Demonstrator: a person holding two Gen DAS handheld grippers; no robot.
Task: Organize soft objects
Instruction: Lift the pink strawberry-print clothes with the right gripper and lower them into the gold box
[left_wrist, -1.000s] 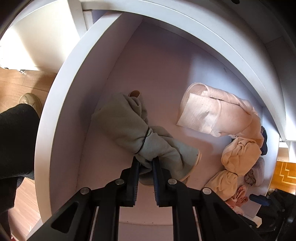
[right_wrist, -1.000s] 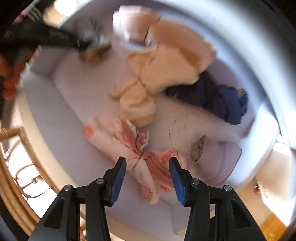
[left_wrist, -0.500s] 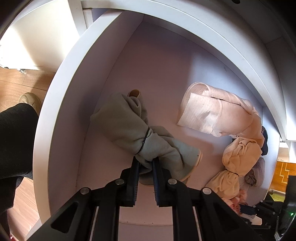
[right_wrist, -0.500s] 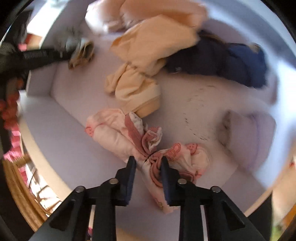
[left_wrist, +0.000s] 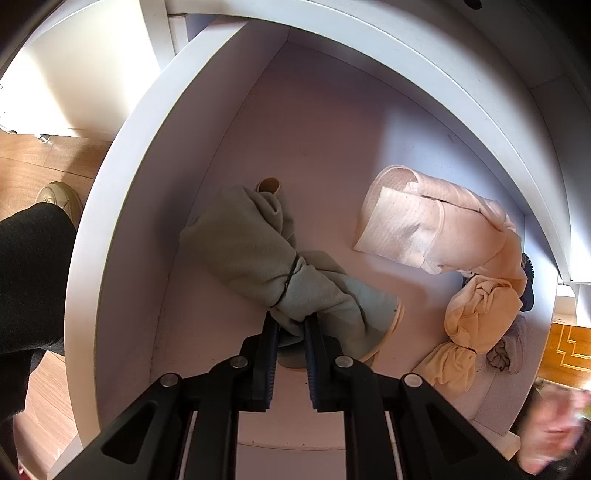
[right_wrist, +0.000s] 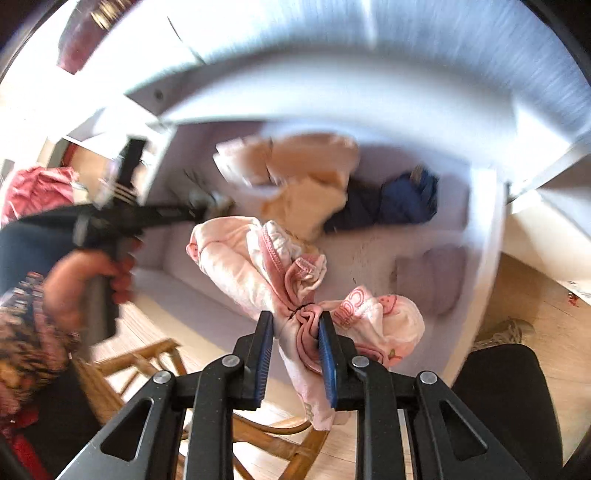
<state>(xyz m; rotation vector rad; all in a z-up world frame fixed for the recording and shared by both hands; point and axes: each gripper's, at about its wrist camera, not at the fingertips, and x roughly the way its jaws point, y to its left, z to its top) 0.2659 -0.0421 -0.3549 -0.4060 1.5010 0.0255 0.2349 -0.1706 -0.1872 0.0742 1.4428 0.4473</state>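
My left gripper (left_wrist: 291, 322) is shut on a grey-green cloth bundle (left_wrist: 258, 254) tied with a black band, resting on the floor of a white drawer (left_wrist: 122, 206) at its left end. My right gripper (right_wrist: 295, 321) is shut on a pink-and-white printed bundle (right_wrist: 258, 269) and holds it lifted above the drawer's front edge. In the left wrist view a pale pink roll (left_wrist: 424, 225) and a yellow tied bundle (left_wrist: 476, 317) lie to the right. The right wrist view is blurred.
A navy bundle (right_wrist: 391, 199) and a lilac bundle (right_wrist: 432, 280) lie in the drawer's right part. A wooden chair (right_wrist: 155, 358) stands below the drawer front. The person's hand holds the left gripper's handle (right_wrist: 107, 280). Wooden floor and a shoe (left_wrist: 59, 195) show left.
My right gripper closed on the pink-and-white bundle and lifted it out of the drawer toward the front. My left gripper stayed shut on the grey-green bundle without moving.
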